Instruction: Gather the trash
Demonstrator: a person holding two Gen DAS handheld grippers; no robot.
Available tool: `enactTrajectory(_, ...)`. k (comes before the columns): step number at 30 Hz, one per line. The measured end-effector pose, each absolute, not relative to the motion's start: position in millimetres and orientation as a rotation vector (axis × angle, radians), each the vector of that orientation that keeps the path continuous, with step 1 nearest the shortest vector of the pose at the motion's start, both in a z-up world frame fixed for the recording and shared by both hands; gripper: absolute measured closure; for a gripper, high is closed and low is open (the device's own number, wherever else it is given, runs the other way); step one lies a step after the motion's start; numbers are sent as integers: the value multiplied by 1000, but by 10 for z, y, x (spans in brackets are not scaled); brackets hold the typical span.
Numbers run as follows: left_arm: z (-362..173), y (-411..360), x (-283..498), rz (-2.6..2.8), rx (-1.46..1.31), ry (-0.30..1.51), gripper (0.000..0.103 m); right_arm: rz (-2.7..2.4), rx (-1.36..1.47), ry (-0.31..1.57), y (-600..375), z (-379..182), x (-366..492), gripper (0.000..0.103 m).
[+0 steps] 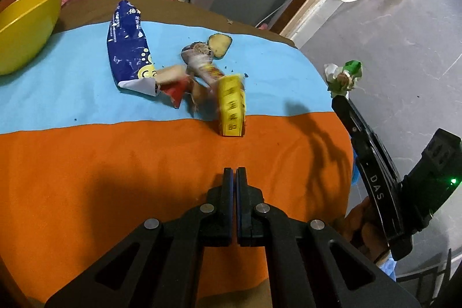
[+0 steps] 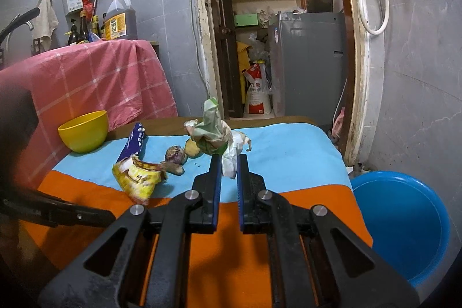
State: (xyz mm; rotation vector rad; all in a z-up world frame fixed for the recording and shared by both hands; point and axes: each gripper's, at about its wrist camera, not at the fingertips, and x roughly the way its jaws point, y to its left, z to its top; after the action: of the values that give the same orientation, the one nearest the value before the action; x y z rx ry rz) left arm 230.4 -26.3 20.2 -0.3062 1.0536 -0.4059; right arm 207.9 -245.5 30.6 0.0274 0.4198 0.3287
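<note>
My right gripper is shut on a crumpled wad of white and green wrapper trash, held above the table's right part; the same wad shows past the table edge in the left wrist view. My left gripper is shut with nothing in it, over the orange cloth. On the blue cloth lie a blue snack bag, a yellow packet, a red scrap, brownish peel and food scraps and a round vegetable slice.
A yellow bowl stands at the table's far left. A blue plastic basin sits on the floor right of the table. Behind are a pink checked cloth, a grey cabinet and a doorway with shelves.
</note>
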Motion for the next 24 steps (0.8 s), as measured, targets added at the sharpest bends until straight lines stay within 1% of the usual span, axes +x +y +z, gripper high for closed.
enactTrajectory(10, 148, -164, 2270, -291, -277, 950, 101, 337, 9, 449, -2422, 251, 2115, 71)
enactTrajectory(11, 142, -147, 2293, -283, -276, 940, 100, 337, 6, 452, -2415, 243, 2120, 71)
enactTrajectory(13, 140, -143, 2349, -268, -272, 916, 91, 337, -1, 458, -2392, 227, 2127, 71)
enactTrajectory(15, 130, -123, 2399, -264, -270, 891, 69, 336, -6, 466, -2380, 211, 2143, 71)
enactTrajectory(16, 131, -131, 2423, -254, -265, 868, 66, 336, -9, 469, -2376, 208, 2149, 71)
enactTrajectory(24, 105, -202, 2652, -232, -230, 830, 66, 335, -6, 487, -2397, 186, 2193, 71)
